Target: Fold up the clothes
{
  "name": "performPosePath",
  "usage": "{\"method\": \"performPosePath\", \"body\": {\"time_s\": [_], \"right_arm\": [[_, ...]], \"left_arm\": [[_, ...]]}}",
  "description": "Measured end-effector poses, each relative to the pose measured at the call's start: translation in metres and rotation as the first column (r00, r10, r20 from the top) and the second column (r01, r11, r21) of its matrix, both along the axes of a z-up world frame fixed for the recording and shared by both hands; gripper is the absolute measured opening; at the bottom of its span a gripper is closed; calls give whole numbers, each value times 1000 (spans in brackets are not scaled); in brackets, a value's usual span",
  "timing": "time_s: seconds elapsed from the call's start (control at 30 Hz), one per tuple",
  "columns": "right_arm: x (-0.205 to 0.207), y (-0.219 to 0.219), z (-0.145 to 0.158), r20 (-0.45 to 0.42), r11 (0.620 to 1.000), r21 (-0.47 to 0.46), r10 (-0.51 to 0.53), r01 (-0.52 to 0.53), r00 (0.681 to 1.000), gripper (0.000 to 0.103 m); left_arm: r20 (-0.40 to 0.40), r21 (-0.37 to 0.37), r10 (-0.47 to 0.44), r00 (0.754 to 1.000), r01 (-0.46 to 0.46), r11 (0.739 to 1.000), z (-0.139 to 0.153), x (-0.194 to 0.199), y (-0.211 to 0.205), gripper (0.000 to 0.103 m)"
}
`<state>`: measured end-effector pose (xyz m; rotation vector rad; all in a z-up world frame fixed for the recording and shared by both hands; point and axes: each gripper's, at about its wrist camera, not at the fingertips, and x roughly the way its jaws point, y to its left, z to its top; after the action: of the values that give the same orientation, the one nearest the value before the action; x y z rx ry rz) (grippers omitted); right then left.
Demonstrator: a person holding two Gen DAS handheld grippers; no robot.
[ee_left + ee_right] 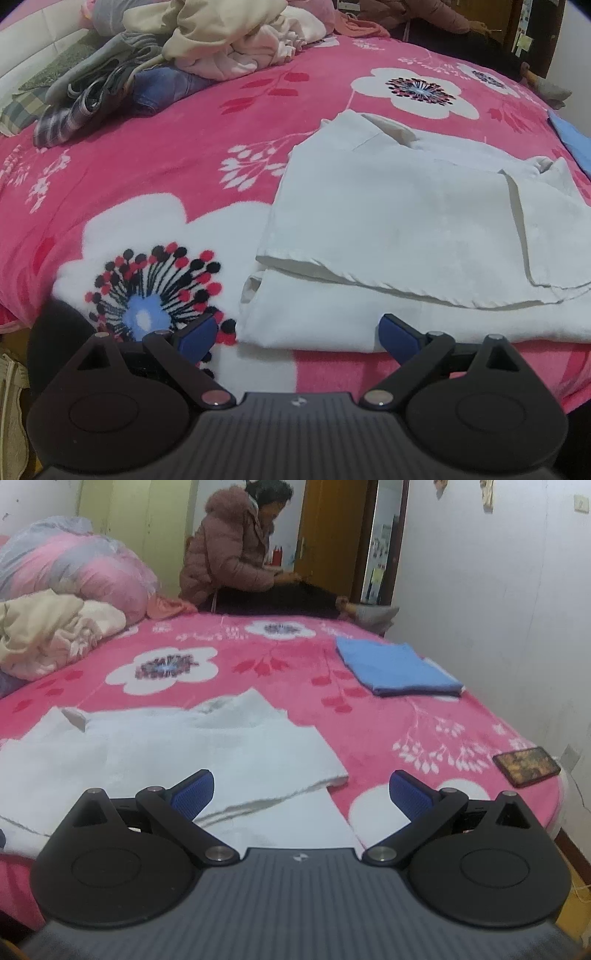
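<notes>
**White garment laid part-folded on the bed**

White garment (pixel 388 221) was spread on the pink flowered blanket (pixel 184 155), its edges turned inward. Left gripper (pixel 297 332) was held over its near hem with jaws spread wide, nothing gripped. Right gripper (pixel 301 794) was likewise wide apart and empty above the cloth. A folded blue garment (pixel 395 668) was set well apart; unfolded clothes (pixel 177 48) were heaped beyond.

The pink flowered blanket (pixel 192 122) is fuzzy fleece, the white garment (pixel 388 221) smooth matt cloth, and each claw's (pixel 301 794) blue pads (pixel 194 794) ribbed on matt black plastic.
</notes>
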<state>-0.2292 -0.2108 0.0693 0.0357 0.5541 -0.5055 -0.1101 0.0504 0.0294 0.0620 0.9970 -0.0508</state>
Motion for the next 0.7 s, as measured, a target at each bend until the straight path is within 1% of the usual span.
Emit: {"method": "performPosePath", "body": {"time_s": [0.07, 0.53, 0.63, 0.7], "right_arm": [[1, -2, -1, -17, 1000, 11, 3, -3, 1000, 102], [0, 1, -4, -17, 999, 29, 28, -28, 999, 102], [-1, 0, -6, -9, 998, 50, 42, -41, 999, 102], [-4, 0, -5, 21, 995, 68, 65, -67, 998, 102]], "left_arm": [[0, 7, 2, 1000, -2, 1000, 0, -1, 0, 95], [7, 46, 8, 1000, -8, 999, -3, -4, 0, 96], [45, 26, -8, 999, 7, 1000, 1, -6, 4, 96], [83, -24, -21, 996, 23, 999, 6, -9, 10, 97]]}}
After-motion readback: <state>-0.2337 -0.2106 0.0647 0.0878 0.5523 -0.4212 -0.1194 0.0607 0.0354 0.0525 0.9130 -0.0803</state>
